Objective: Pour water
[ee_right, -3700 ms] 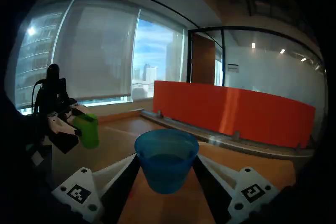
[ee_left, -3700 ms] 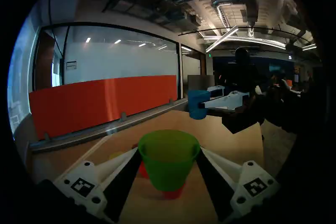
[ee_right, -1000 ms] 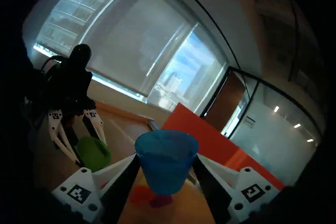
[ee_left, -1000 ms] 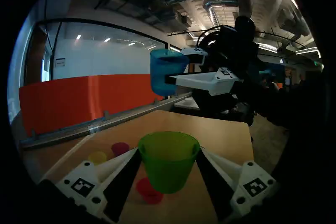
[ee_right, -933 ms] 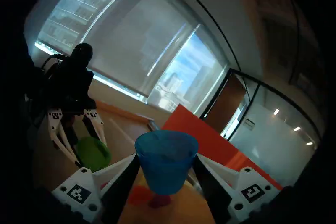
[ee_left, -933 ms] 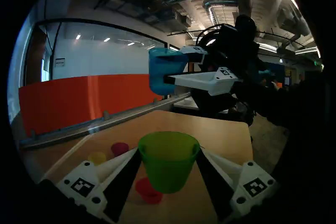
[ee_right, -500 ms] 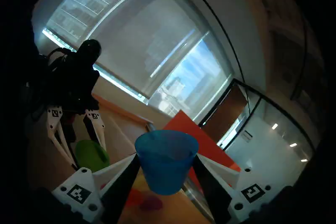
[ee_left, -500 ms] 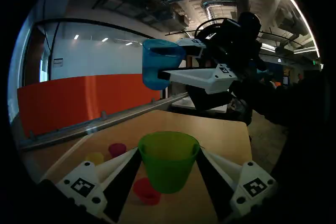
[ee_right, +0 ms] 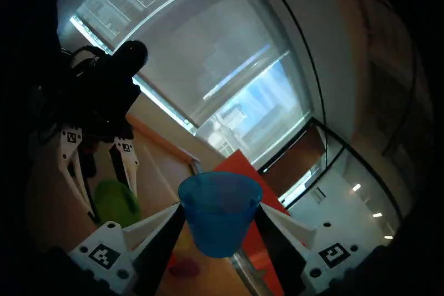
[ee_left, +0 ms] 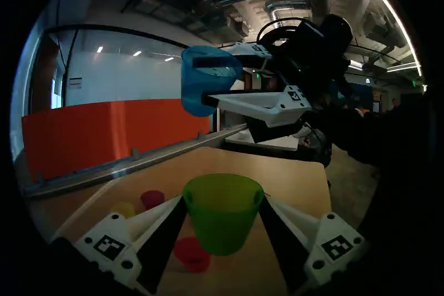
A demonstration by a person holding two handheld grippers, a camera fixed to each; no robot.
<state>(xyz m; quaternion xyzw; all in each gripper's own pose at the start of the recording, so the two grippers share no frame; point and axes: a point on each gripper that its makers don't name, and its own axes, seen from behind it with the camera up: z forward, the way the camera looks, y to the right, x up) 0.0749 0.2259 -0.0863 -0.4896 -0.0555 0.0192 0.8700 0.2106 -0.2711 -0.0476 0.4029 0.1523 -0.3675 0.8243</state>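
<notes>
On the left tool (ee_left: pixel 223 202), both white fingers pressed tight on the sides of a see-through green plastic cup (ee_left: pixel 223 224), held upright with its mouth up, over the pale wooden counter (ee_left: pixel 288 171). On the right tool (ee_right: pixel 221 207), the same grip: one white finger on each side of a see-through blue plastic cup (ee_right: pixel 221 226), squeezed between them. In the left gripper view, the blue cup high up in the air, farther off than the green cup and a bit to the left, well apart from it, tipped, with a slanted rim. Hard to tell how much water inside. Behind the right tool there, the person's dark arm (ee_left: pixel 361 135). In the right gripper view, the green cup low down on the left side, between the two white fingers of the left tool, lower than the blue cup. On the counter near the green cup, a small red cup (ee_left: pixel 191 251) just below and left of it, then a small dark pink cup (ee_left: pixel 151 199) and a small yellow cup (ee_left: pixel 123 209) farther left, close together. Past the counter's far edge, a long orange wall panel (ee_left: pixel 111 129). In the right gripper view, a big bright window (ee_right: pixel 222 74) with a pale blind.
</notes>
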